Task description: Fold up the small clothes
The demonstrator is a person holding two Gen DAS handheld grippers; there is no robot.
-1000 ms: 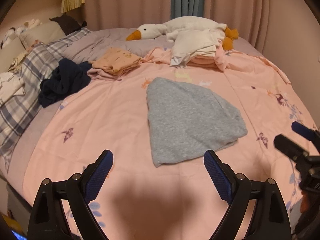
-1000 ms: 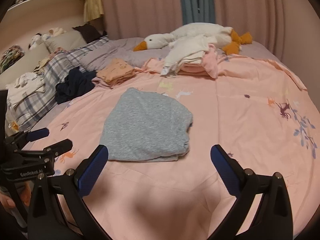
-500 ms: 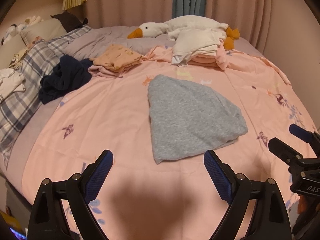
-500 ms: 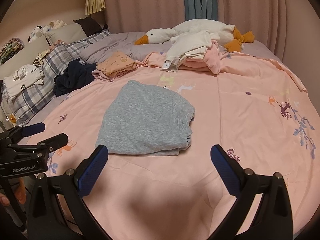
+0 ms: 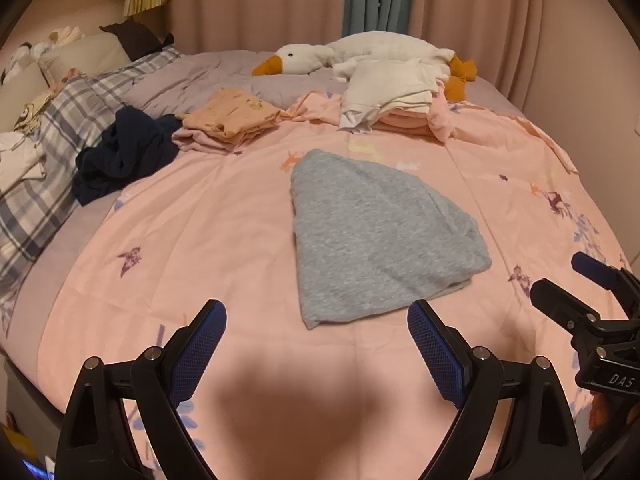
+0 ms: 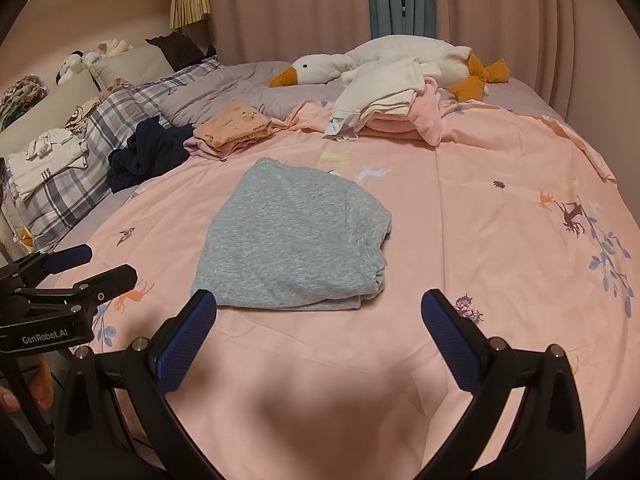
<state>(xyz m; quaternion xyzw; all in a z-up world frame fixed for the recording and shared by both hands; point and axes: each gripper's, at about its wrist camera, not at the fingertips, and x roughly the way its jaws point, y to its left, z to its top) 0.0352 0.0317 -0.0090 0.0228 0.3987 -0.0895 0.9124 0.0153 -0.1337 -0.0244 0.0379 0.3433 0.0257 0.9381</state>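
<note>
On the pink bedspread (image 5: pixel 208 216), working from left to right, a crumpled dark garment (image 5: pixel 124 152) lies at the left edge beside the plaid pillow (image 5: pixel 44 168). Next to it sits a folded peach pile (image 5: pixel 232 118), then a grey garment (image 5: pixel 372 236) in the middle of the spread, and farther back a heap of white and pink clothes (image 5: pixel 392 96) against the plush goose (image 5: pixel 360 56).

The left gripper (image 5: pixel 316 344) hovers above the near edge of the bed with its jaws spread wide and nothing between them. The grey garment lies just beyond its fingertips, not touched. The right gripper (image 6: pixel 320 324) is in the same condition: jaws wide apart, empty, with the near hem of the grey garment just ahead of its left pad.

Step in hand, as judged: the grey garment appears folded into a compact stack, flat, its folded edges bunched on the right side. It has either been released or awaits a final fold.

Next move, as judged: either grip the near hem with both grippers and fold once more, or lift the stack to the folded pile and then fetch the dark garment, which is plainly unfolded. Both call for closing on all layers together, as loose layers may slip apart.
</note>
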